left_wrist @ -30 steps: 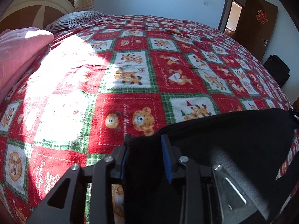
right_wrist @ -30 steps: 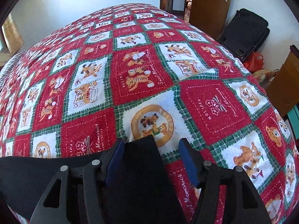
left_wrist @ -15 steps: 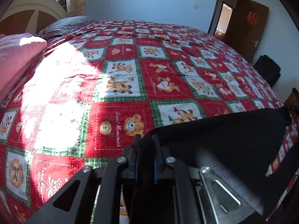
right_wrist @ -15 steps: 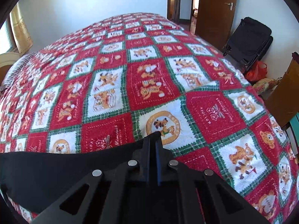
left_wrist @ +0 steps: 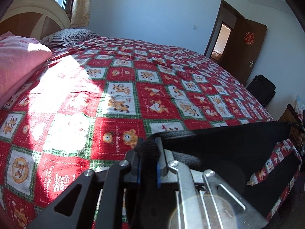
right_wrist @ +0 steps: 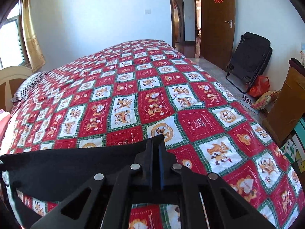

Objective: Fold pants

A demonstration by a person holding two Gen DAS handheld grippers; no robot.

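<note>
Item: black pants (left_wrist: 219,148), soft knit or fleece-like cloth, matte, no visible stiffening. Location: stretched between the two claws, raised over the near edge of the bed; the lower part hangs slack beneath the claws, out toward the bed's edge.

Left gripper (left_wrist: 148,150): clenched on a thick bunched edge of the pants, blue-edged fingers pressed against the wad of cloth; the rest of the garment runs off to this claw's right as a taut upper hem.

Right gripper (right_wrist: 156,148): clenched on a thin corner of the pants (right_wrist: 66,164), fingers nearly meeting; the cloth spreads away to this claw's left in a flat dark sheet.

Support: bedspread (right_wrist: 133,99), red, white and green squares with cartoon bears and dogs, lying ahead of and below both claws. A pink quilt (left_wrist: 17,61) and striped pillow (left_wrist: 70,37) sit far forward-left of the left claw; a folded black chair (right_wrist: 249,57) stands forward-right of the right claw, off the bed.

Handling, by estimate: light, limp, drapes freely, not slippery, not fragile. Holds no shape unsupported, so best taken at corners or along a seamed edge and kept taut between both claws. The thicker bunch on the left looks secure; the thin right-hand corner seems likelier to slip.
</note>
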